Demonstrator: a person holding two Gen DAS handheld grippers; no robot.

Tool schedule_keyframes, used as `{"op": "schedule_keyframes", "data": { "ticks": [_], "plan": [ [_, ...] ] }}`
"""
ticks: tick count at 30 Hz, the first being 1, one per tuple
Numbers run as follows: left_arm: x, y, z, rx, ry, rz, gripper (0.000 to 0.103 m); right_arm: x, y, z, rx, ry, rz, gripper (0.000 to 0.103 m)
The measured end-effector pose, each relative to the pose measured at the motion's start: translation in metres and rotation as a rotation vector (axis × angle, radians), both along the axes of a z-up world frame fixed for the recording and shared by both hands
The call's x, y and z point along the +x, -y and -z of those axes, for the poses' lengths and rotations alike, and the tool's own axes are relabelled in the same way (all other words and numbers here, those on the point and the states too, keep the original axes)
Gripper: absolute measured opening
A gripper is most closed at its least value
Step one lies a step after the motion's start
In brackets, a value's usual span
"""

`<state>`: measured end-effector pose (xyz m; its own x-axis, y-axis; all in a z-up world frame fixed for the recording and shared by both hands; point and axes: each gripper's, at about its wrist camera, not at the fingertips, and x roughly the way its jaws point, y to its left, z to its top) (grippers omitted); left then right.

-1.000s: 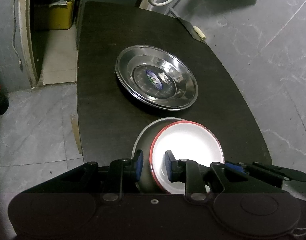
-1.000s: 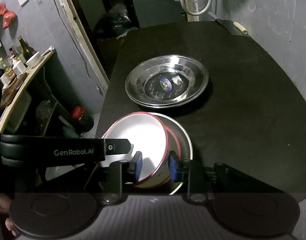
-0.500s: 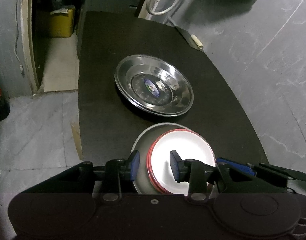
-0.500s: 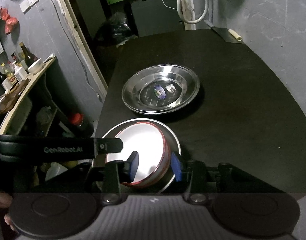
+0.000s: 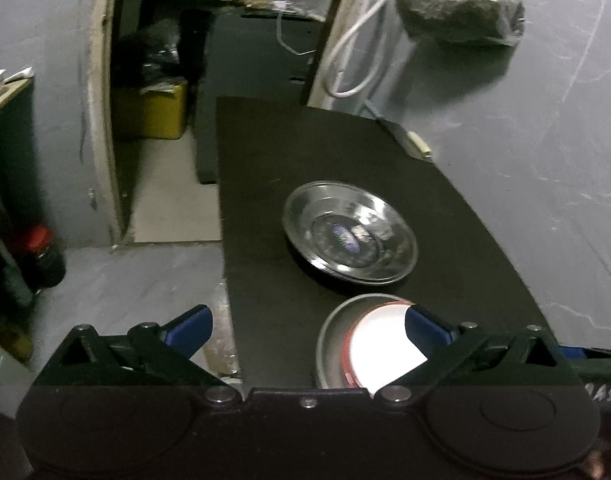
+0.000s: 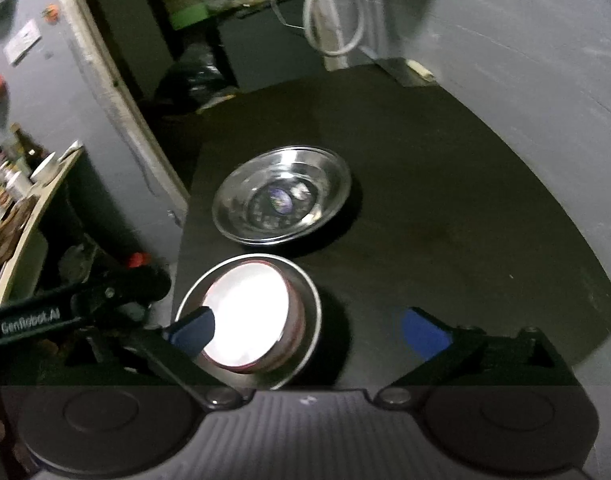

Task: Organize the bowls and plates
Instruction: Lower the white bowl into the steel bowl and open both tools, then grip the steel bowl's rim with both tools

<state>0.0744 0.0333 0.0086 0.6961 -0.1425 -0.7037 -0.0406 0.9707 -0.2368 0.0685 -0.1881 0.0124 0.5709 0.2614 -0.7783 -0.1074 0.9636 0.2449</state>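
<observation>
A white bowl with a red rim (image 5: 381, 348) (image 6: 245, 320) sits nested inside a steel bowl (image 5: 329, 340) (image 6: 309, 320) at the near left corner of the black table (image 5: 305, 160). Beyond it lies a stack of shallow steel plates (image 5: 349, 232) (image 6: 281, 196). My left gripper (image 5: 307, 326) hangs above and behind the bowls, its jaws opening wide with nothing between the pads. My right gripper (image 6: 308, 331) does the same, jaws opening and touching nothing. In the right wrist view the left gripper's body (image 6: 77, 304) shows beside the bowls.
The table's left edge drops to a grey tiled floor with a red-capped bottle (image 5: 41, 252). A yellow box (image 5: 153, 108) stands in the doorway behind. A white hose (image 5: 357, 56) and a bagged bundle (image 5: 461, 8) are at the far end. A shelf with bottles (image 6: 21, 188) is on the left.
Both grippers let go of the red-rimmed bowl, opened wide and drew back and up. The bowl now rests level inside the steel bowl.
</observation>
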Motion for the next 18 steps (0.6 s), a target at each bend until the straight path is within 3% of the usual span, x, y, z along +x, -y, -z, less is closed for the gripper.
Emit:
{"op": "schedule_keyframes", "data": {
  "ticks": [7,18],
  "plan": [
    [-0.007,-0.005,0.008,0.104,-0.022,-0.021,0.102,0.000,0.008,0.000,-0.105,-0.080,0.097,0.103],
    [-0.005,-0.006,0.024,0.101,-0.118,0.027,0.102,0.002,0.018,0.012,-0.178,-0.138,0.116,0.103]
  ]
}}
